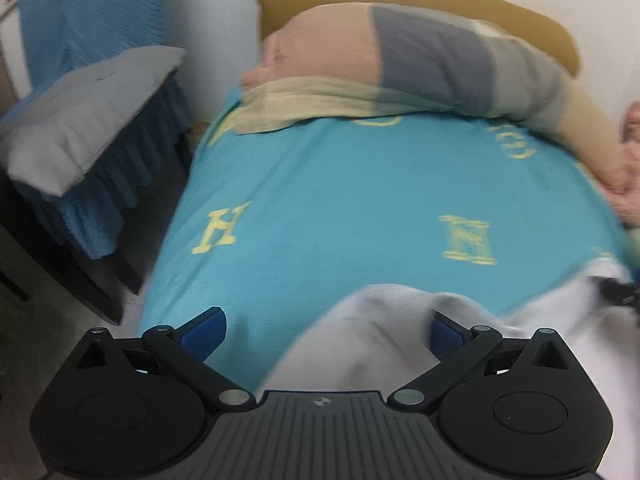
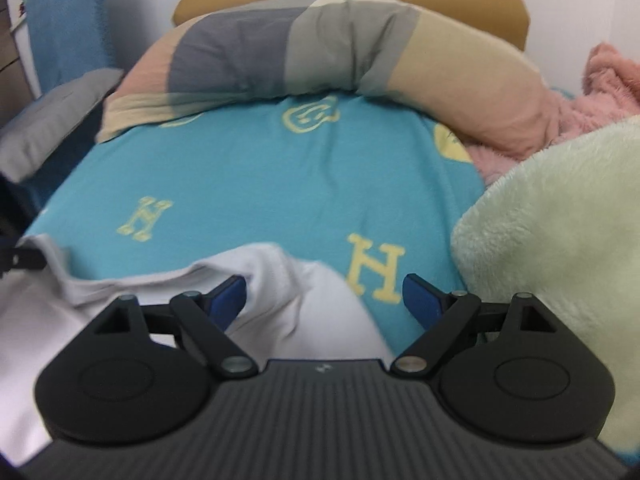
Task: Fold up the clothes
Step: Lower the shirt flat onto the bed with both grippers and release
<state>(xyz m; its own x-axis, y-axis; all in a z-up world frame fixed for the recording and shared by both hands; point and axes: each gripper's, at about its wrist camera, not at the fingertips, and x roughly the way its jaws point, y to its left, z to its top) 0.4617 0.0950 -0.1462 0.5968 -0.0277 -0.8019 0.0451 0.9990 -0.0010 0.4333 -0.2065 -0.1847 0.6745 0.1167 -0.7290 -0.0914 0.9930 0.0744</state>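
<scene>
Bed, teal sheet (image 2: 248, 184): striped pillow (image 2: 304, 48) at headboard (image 2: 516, 12); pink blanket (image 2: 600, 80), pale green fleece (image 2: 560, 240) beside pillow.

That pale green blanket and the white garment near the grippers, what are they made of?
The pale green blanket looks like plush fleece: its surface is fuzzy and matte. The white garment seems a thin knit, perhaps cotton jersey: smooth, with soft folds and a stitched hem. Blur leaves both uncertain.

White garment (image 1: 360, 344) (image 2: 280, 304) rumpled, bunched at near edge of turquoise bedsheet (image 1: 340, 200), partly blurred.
</scene>
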